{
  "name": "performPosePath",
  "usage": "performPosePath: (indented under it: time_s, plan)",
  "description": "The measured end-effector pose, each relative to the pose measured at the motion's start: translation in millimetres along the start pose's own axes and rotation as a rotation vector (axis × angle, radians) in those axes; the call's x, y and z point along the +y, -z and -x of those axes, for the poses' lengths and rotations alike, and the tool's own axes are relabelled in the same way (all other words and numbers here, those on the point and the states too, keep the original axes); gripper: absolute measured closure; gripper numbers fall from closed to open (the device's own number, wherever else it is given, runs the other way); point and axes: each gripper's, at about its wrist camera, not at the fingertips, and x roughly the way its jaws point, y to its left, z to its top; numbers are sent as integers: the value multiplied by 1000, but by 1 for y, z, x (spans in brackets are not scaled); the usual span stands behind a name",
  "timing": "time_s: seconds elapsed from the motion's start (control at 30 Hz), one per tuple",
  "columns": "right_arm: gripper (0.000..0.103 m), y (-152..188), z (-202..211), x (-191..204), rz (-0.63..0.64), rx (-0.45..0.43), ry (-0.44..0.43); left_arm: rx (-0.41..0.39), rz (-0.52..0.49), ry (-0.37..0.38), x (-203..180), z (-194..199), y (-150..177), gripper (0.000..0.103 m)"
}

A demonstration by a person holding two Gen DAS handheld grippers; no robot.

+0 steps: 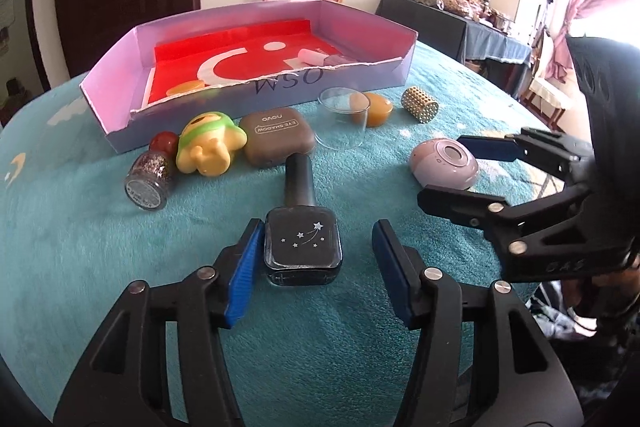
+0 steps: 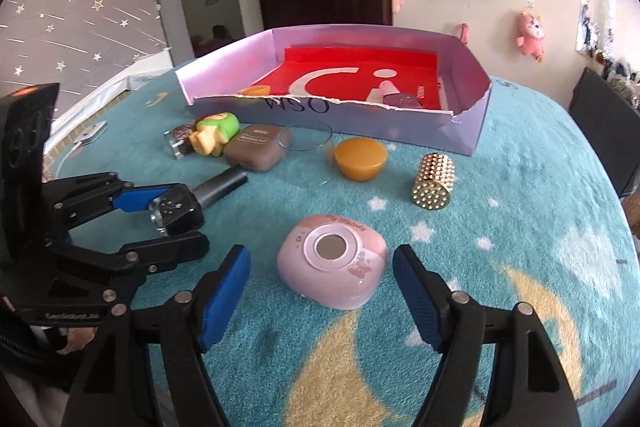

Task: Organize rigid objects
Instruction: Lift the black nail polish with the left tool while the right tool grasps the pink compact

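Left claw: nearest the left wrist camera, jaws parted, the dark nail-polish bottle lying between them; the left pad sits just beside or on the bottle's glass side, I cannot tell which, and the right pad stands clear, so nothing is clamped.
Right claw: jaws spread wide around the pink compact, both pads apart from its shell.
Step in hand: judged as a double pick-up, each claw about to close on its own piece before carrying it to the box.
Doing it well, left: centre the square glass body between the pads and squeeze the flat sides, not the cap; the bottle lies on its side with the long cap pointing toward the box, so a grip on the cap could let it swing.
Doing it well, right: the compact is rounded and glossy, so close low across its widest part to keep it from squirting out.
Bottle's look: dark square base printed with a shooting star and small stars, tall grey-black cap.
Compact's look: pale pink, domed, with a round mirror-like disc on top.
Where they lie: both on the teal cloth of the desk, in front of the lilac box, the compact to the bottle's right.
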Motion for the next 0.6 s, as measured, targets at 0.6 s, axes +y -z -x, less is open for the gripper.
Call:
performPosePath:
  time_s: [0.6]
  plan:
    - [24, 4, -5, 4, -111, -55, 129, -15, 28, -90, 4, -5, -6, 50]
